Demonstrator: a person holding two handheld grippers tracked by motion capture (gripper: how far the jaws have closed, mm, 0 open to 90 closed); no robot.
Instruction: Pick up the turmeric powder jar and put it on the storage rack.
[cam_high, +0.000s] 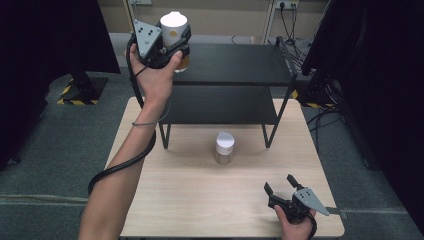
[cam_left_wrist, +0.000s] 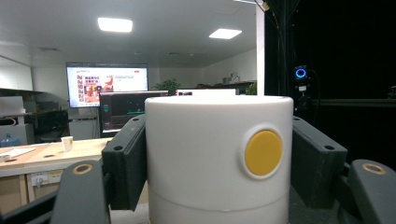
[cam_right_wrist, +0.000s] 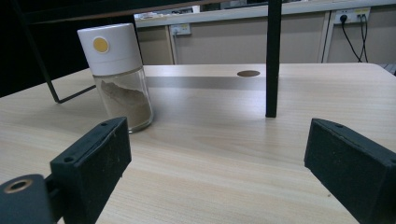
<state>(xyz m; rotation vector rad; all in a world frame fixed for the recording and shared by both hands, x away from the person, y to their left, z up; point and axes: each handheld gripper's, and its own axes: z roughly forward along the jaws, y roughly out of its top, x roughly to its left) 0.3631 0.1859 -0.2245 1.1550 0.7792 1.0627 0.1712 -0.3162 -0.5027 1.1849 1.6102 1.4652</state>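
My left gripper (cam_high: 172, 37) is raised high above the left end of the black shelf (cam_high: 235, 62), shut on a white-capped jar (cam_high: 174, 27) with yellowish contents. In the left gripper view the jar's white cap (cam_left_wrist: 218, 158) with a yellow dot sits clamped between both pads (cam_left_wrist: 125, 158). A second jar (cam_high: 224, 148) with a white cap and brown powder stands upright on the wooden table (cam_high: 200, 200) in front of the shelf. My right gripper (cam_high: 281, 186) rests open at the table's front right. In the right gripper view that jar (cam_right_wrist: 116, 74) stands ahead and to the left of the spread jaws.
The two-tier black shelf stands on the far half of the table; one of its legs (cam_right_wrist: 273, 58) rises ahead of the right gripper. Black curtains hang at both sides. Cables and a power strip (cam_high: 292, 52) lie on the floor at the far right.
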